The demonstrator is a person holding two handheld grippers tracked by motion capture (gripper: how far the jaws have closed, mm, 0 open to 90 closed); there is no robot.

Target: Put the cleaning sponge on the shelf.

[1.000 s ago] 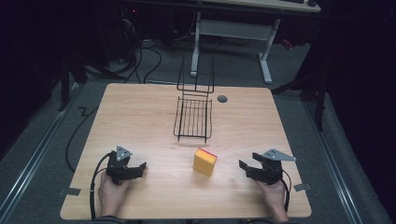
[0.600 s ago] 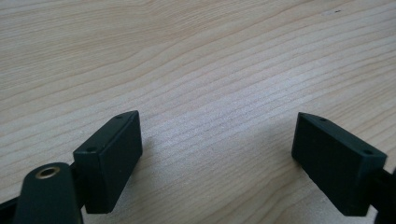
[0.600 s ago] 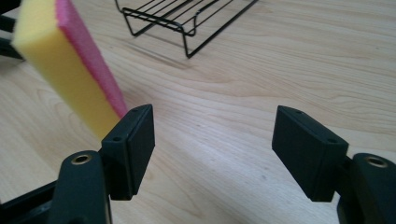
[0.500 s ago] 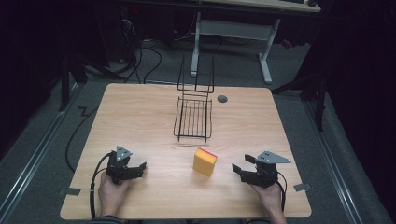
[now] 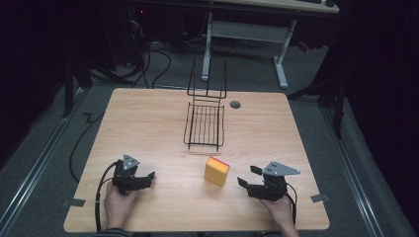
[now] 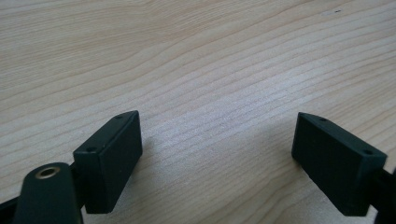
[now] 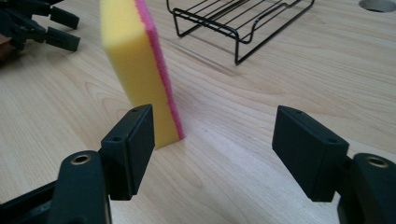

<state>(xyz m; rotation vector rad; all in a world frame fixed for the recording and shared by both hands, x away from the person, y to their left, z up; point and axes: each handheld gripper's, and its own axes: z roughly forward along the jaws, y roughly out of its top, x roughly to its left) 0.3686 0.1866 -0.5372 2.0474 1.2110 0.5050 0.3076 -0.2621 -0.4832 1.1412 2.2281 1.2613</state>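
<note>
With our right gripper (image 5: 245,176) spread wide, the upright sponge (image 5: 217,171) stands just left, nearer it than our open-jawed left gripper (image 5: 148,177).

On the table (image 5: 148,123), the wire rack (image 5: 204,126) sits toward the far edge, near the middle, with a round hole (image 5: 235,104) just to its right. The sponge (image 5: 217,171) stands on edge nearer the person, just in front of the rack. The left gripper (image 5: 146,178) rests well to the sponge's left, the right gripper (image 5: 247,176) near its right side, both close to the near edge.
</note>
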